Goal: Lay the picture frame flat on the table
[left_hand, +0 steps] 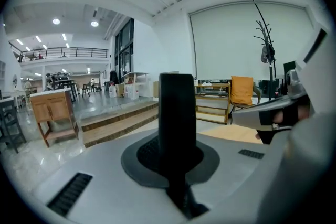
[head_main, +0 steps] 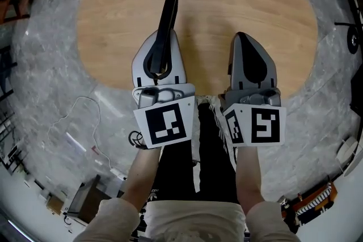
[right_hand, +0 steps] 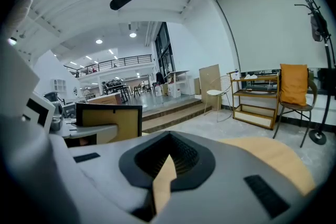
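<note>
Left gripper (head_main: pixel 163 37) and right gripper (head_main: pixel 243 38) sit closest, side by side but not touching.

Biggest first: light oval wooden table (head_main: pixel 249 3), top bare, standing on a grey marble floor (head_main: pixel 51 65). Both grippers hang over its near rim.

Black rectangular picture frame with a tan panel (head_main: pixel 170 3) is in the left gripper, whose jaws are pinched onto one edge of it. It stands on edge, plane vertical, and pokes forward past the jaw tips over the near-left part of the table. Can't tell if its lower edge touches the wood.

Right gripper's jaws are pressed together with nothing in them. Only a sliver of tabletop shows through.

Progress, my read: frame is grabbed but not yet laid, nothing flat so far. Left to do: roll the wrist until the face is horizontal, lower it to the wood, let go.

Room: whole top is free, so there's plenty of space ahead and to the left. The near rim curves away right under the grippers, so I'd push further in before releasing. Right gripper is near on that side, so tipping left looks safer.
</note>
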Demonstrator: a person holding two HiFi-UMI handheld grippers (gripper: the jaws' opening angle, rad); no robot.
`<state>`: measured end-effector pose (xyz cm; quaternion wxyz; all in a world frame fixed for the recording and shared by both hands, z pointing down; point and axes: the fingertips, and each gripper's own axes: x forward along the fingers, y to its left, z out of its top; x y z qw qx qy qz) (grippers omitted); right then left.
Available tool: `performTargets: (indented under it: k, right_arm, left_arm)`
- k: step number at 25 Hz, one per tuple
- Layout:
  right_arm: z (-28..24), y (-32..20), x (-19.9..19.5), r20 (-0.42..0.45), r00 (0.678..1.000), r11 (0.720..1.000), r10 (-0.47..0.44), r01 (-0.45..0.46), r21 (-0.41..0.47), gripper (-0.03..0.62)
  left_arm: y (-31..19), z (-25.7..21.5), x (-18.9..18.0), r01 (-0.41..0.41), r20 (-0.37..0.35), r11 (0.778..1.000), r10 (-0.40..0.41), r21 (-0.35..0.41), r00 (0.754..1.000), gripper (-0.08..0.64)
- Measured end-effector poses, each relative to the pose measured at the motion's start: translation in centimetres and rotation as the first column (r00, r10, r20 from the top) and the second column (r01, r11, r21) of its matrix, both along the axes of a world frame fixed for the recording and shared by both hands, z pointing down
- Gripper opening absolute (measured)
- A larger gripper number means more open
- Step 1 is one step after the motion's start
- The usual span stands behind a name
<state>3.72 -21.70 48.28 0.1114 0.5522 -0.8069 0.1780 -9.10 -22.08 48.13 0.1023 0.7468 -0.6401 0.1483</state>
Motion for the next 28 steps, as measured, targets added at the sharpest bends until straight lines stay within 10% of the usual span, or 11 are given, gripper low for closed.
performTargets:
  k: [14,20,24,28]
  right_arm:
    - [0.3,0.4,0.6,-0.002,1.0,1.0,-0.006,0.006,-0.01,0.006]
    - [0.7,0.6,0.9,-0.004,1.0,1.0,-0.023,0.023,-0.018,0.006]
    - [1.0,1.0,1.6,0.016,1.0,0.999,-0.023,0.024,-0.025,0.006]
    - [1.5,1.5,2.3,-0.003,1.0,0.999,-0.023,0.023,-0.036,0.006]
  left_arm:
    - [0.3,2.0,1.0,-0.029,0.035,0.997,0.032,-0.071,0.999,0.02]
    - [-0.1,4.1,1.8,-0.109,0.241,0.984,0.141,-0.141,0.96,0.02]
    - [-0.5,6.3,2.9,-0.168,0.416,0.968,0.233,-0.188,0.879,0.02]
    - [-1.3,8.9,4.2,-0.244,0.648,0.937,0.35,-0.251,0.676,0.02]
